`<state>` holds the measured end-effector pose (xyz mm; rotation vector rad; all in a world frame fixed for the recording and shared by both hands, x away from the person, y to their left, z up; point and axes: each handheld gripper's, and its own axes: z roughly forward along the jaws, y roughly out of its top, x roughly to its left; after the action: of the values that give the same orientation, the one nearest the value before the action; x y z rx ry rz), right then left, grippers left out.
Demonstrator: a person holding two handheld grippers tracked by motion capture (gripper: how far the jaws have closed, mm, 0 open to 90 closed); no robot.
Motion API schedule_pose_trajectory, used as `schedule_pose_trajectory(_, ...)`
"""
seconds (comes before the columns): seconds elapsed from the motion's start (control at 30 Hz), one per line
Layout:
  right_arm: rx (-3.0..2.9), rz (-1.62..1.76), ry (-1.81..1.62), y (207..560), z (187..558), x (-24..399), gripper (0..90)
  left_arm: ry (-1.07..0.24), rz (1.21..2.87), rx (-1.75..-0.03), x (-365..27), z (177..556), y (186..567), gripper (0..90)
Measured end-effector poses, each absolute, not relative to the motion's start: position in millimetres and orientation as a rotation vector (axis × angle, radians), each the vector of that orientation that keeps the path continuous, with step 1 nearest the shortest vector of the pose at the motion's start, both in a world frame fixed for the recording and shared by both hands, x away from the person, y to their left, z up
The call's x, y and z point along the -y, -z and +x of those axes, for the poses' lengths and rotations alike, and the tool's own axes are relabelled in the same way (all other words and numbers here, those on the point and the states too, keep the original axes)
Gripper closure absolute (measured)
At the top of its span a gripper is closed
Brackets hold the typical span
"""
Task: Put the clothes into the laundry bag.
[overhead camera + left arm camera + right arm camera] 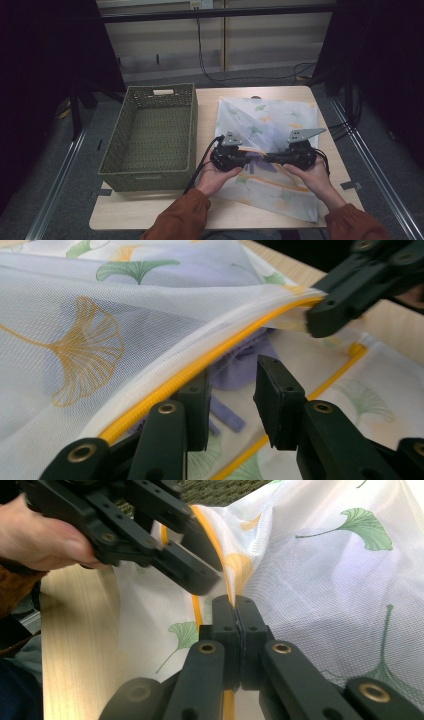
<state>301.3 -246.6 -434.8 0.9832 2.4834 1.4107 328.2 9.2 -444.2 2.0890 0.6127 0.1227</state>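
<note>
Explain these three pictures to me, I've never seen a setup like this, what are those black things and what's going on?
A person at a table holds a black pinching tool in each hand. One picture looks down from above; the other two come from cameras riding on each tool. On the table lie a woven basket and a mesh laundry bag printed with leaves, with purple cloth inside. The right tool is clamped on the bag's yellow zipper edge. The left tool has its jaws apart at the opening, gripping nothing.

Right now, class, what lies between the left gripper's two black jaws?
In the left gripper view, the left gripper stands open; between its jaws lies lilac cloth inside the white ginkgo-printed mesh bag.
</note>
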Motion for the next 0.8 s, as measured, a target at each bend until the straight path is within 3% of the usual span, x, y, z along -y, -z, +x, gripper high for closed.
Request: schedule_pose_trajectory(0.8, -2.639, 0.979, -1.3, 461.3, 296.2, 234.4, 89.2, -0.204, 1.986, -0.563, -72.9, 299.6, 391.3, 53.5)
